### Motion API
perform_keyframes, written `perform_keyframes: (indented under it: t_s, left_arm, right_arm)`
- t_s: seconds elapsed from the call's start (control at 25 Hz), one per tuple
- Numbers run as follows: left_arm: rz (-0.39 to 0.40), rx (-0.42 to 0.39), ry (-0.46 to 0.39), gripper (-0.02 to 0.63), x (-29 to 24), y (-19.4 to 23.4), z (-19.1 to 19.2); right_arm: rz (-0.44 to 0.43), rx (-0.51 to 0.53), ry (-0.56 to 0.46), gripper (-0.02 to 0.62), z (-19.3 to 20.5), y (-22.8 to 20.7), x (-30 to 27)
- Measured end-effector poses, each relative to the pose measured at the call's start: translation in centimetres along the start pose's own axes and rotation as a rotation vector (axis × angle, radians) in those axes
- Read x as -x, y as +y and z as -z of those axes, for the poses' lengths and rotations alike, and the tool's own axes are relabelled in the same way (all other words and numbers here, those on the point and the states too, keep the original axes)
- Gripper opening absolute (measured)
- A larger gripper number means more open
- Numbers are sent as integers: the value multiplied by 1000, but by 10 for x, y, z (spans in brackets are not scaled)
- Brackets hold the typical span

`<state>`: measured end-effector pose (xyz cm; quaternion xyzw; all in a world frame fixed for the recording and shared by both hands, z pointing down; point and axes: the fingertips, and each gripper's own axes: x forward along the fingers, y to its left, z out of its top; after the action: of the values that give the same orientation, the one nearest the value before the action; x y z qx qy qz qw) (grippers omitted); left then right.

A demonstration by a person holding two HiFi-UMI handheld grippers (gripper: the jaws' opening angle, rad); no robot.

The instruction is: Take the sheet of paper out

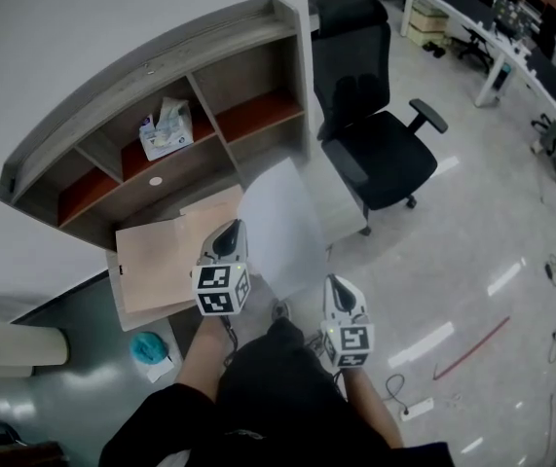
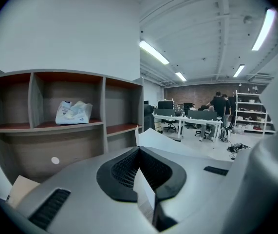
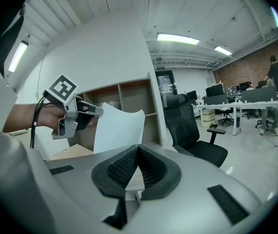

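Both sets of jaws are clamped on the sheet of paper (image 1: 282, 227), held at the head view's centre, just below the shelf unit (image 1: 209, 86): left gripper (image 1: 230, 229) pinching its left edge, right gripper (image 1: 335, 284) its lower right corner. I'd move the pair together, evenly spaced, so the sheet neither buckles nor tears.

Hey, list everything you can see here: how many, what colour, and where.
sheet of paper: one, white, held up between both claws
shelf unit: one, grey wood, against the wall
packet: one, white and blue, middle upper compartment
desk top: one, pale wood, under the shelves
office chair: one, black, right of the shelf unit
left claw: one, grey, shut on the sheet's left edge
right claw: one, grey, shut on its right corner
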<state>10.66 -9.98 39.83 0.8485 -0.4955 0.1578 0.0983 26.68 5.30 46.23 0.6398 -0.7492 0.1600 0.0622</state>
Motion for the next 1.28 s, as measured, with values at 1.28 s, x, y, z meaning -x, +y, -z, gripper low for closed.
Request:
perform_keyframes:
  t_s: [1.28]
  left_arm:
    - [32, -8, -2, 43, -20, 25, -7]
  right_arm:
    - [1, 76, 18, 15, -13, 16, -24]
